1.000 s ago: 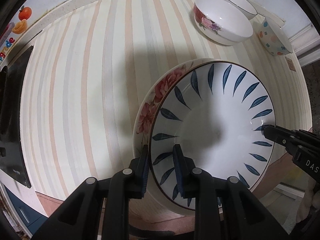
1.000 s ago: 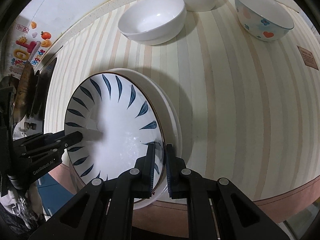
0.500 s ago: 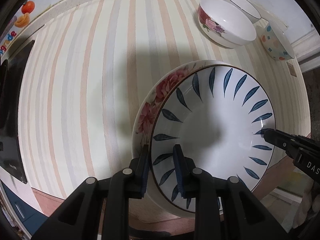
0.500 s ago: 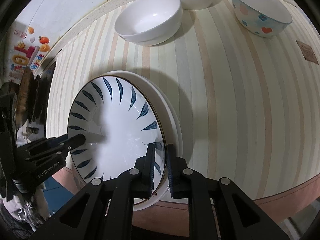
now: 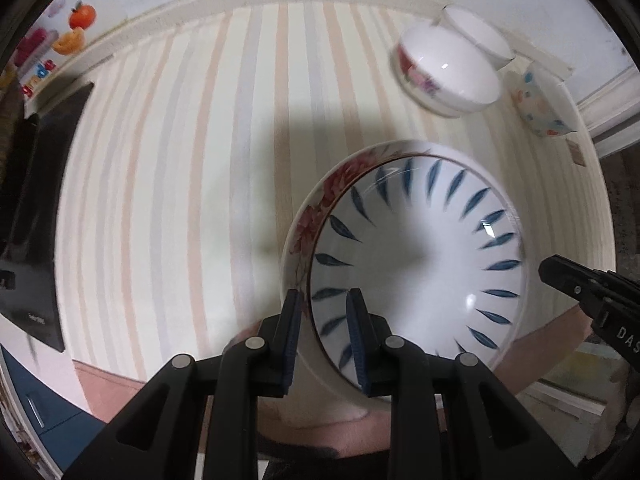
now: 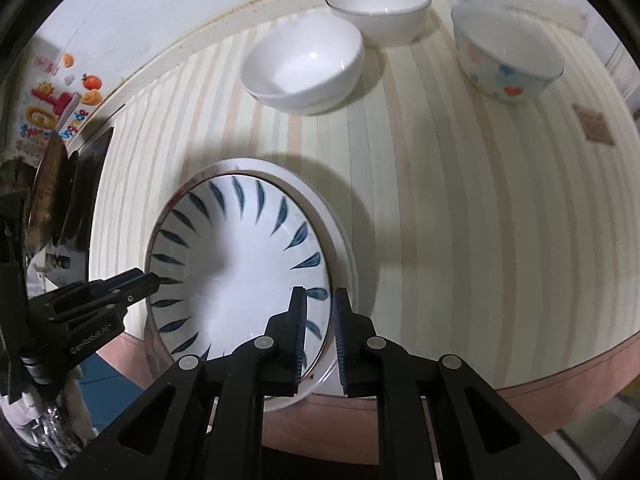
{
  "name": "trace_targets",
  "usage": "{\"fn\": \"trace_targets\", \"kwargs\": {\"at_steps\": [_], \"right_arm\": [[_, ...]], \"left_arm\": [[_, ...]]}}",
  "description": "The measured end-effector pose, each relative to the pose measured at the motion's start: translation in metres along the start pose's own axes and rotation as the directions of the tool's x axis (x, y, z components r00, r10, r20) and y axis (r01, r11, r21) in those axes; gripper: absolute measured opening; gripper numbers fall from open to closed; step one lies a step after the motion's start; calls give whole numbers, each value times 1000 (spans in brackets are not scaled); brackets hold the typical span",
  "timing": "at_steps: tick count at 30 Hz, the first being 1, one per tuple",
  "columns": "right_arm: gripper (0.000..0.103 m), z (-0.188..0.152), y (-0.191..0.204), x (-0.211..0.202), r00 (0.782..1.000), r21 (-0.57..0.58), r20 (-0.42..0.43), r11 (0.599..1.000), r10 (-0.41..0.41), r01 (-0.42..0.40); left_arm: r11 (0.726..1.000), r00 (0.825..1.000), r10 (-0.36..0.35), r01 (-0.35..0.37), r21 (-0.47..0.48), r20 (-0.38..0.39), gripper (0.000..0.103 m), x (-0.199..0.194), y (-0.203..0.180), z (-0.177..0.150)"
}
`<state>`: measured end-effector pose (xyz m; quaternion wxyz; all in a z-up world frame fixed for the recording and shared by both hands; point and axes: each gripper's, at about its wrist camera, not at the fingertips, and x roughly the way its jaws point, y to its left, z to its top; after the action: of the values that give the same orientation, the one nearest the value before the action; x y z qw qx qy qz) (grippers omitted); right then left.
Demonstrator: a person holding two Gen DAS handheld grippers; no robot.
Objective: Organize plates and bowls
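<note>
So you've got two plates stacked: a white glazed ceramic plate with blue leaf strokes [image 5: 416,264] nested in a wider white ceramic plate with red flowers on its rim [image 5: 316,216], both over the near edge of the striped cloth-covered desk [image 5: 180,184]. Your left claw [image 5: 324,332] is pinching both rims together on one side, one finger outside the flowered rim, the other inside the blue one. Your right claw [image 6: 322,328] is nearly pressed together on the opposite rim; it looks like it's on both plates too, but I can't tell for sure.

Handling-wise, this is stiff, glazed ceramic, so it's slick, fairly heavy for a rim pinch and will chip or shatter if it drops. Two stacked plates can also slide against each other, so keep them level. Opposite rims is the right place to hold, since there's nothing else to grab on a plate.

Past the plates, at the far edge of the desk, sit a white ceramic bowl with a floral outside [image 5: 448,72], a plain white bowl with a dark rim [image 6: 378,4] and a pale bowl with coloured hearts [image 6: 508,48], well apart from the stack.
</note>
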<state>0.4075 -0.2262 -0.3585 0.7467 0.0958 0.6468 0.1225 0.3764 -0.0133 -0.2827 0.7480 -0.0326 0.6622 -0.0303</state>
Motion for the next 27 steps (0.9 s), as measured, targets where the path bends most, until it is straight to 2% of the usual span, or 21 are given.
{"fn": "trace_targets", "kwargs": {"at_steps": [4, 8, 11, 13, 19, 21, 27], "right_arm": [[15, -19, 15, -34, 998, -42, 49, 999, -30, 32], [16, -45, 30, -76, 994, -59, 111, 998, -27, 33], [22, -66, 41, -110, 987, -61, 158, 998, -21, 31], [23, -80, 49, -131, 983, -64, 184, 998, -15, 27], [23, -125, 75, -181, 967, -72, 254, 997, -12, 32], [23, -139, 81, -194, 961, -48, 274, 997, -41, 56], [23, -171, 98, -218, 952, -46, 303, 997, -42, 59]], "left_arm": [[1000, 997, 3, -5, 23, 78, 21, -43, -9, -17], [999, 990, -29, 24, 37, 140, 21, -86, -14, -40], [998, 984, -48, 41, 45, 172, 21, -110, -21, -55], [997, 978, -56, 46, 54, 202, 21, -130, -24, -67], [996, 966, -71, 55, 73, 247, 21, -163, -22, -93], [995, 964, -89, 72, 74, 249, 21, -171, -21, -100], [992, 959, -109, 88, 90, 262, 21, -186, -20, -117]]}}
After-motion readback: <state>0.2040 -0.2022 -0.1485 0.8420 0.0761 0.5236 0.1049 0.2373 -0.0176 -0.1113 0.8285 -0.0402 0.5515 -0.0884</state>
